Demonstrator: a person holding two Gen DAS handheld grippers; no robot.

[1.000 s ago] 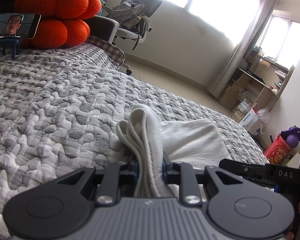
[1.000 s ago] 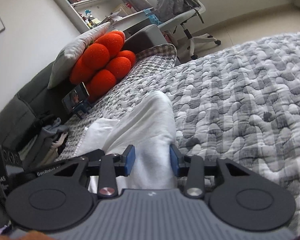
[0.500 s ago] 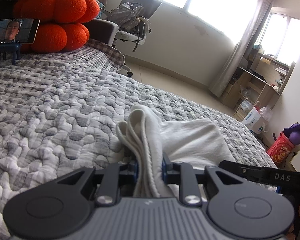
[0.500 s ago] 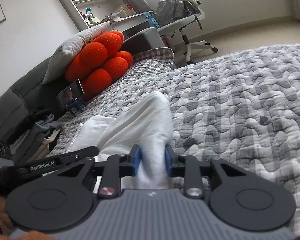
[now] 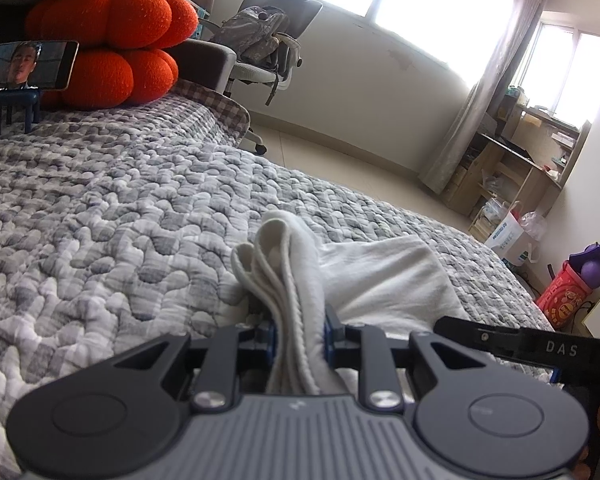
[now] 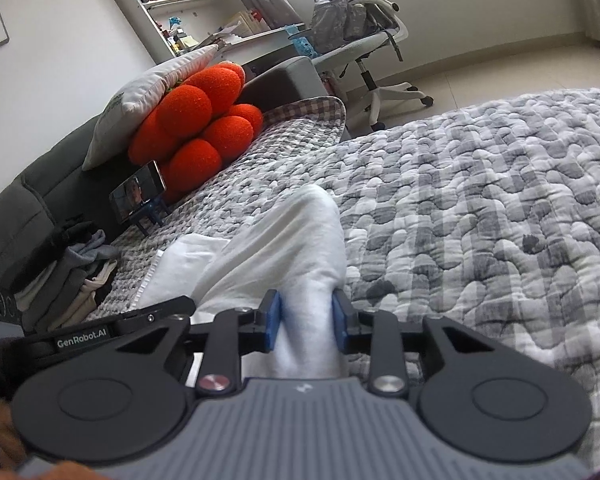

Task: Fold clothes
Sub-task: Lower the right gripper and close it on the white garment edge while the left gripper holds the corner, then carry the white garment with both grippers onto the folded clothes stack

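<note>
The right tongs (image 6: 306, 322) have just been closing — a second ago their blue pads stood apart from the cloth on either side, and now they pinch a bunched fold of the white, soft cotton garment (image 6: 300, 240) between them. The left tongs (image 5: 299, 338) are unchanged, clamped narrow on a thick stack of ribbed hem layers of the same white garment (image 5: 384, 276), which lies on the grey-and-white quilted bedspread (image 5: 100, 220) with its folded body spread between the two grips. With both ends now gripped, the piece looks ready to be lifted or carried over for the next fold; I judge the task to be mid-fold rather than finished, as the cloth is bunched up at both grips. Neither hand has shifted. Around it: a cluster of orange plush ball cushions (image 6: 196, 120) under a white pillow (image 6: 156, 92) at the head of the bed, a phone on a small blue stand (image 5: 26, 66) in front of them, a pile of grey and dark clothes (image 6: 72, 276) by the headboard, and a grey office chair with a backpack (image 5: 264, 36) beyond the bed. The quilt ahead of the garment is bare — nothing seems to block a forward fold, though the pile lies near on the left side.
</note>
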